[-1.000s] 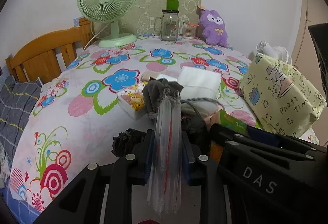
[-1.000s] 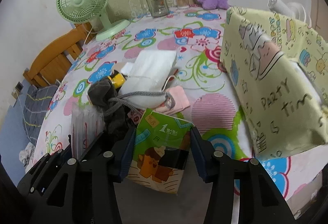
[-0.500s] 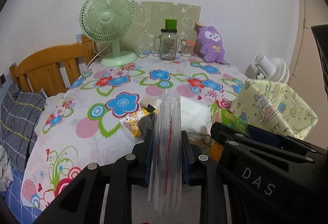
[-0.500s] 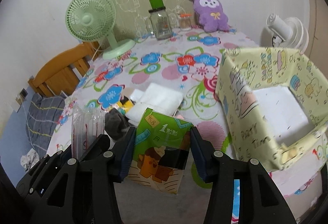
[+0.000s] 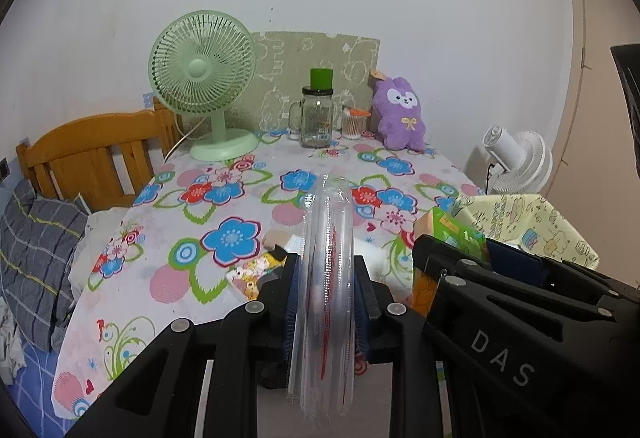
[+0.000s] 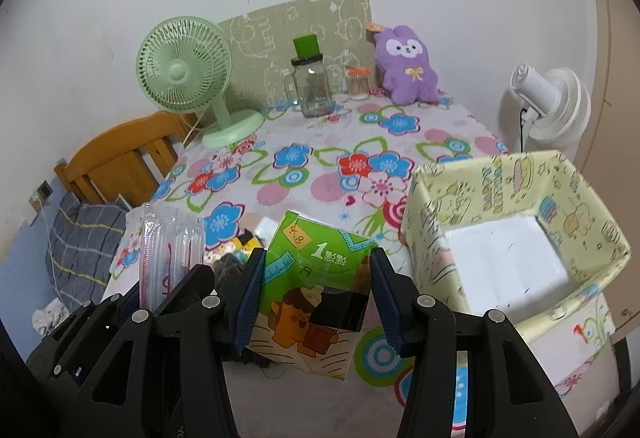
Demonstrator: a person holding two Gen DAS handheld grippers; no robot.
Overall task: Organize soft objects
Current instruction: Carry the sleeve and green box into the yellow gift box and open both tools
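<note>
Evidently, left gripper (image 5: 326,302): clamped tight on clear air-cushion pack (image 5: 329,278), raised clear of clutter.
Right gripper (image 6: 316,298): part-open, squeezing green tissue pack (image 6: 316,278).
Yellow box (image 6: 600,238): open-topped, kept beside for depositing.

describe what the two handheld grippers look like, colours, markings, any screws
Both are matte black plastic. The left gripper and right gripper each have angular, cut-out finger arms, round silver rivets at the joints and dark blue pads on the inner faces. White "DAS" lettering marks the right gripper's side. No cables or sleeves show.
</note>
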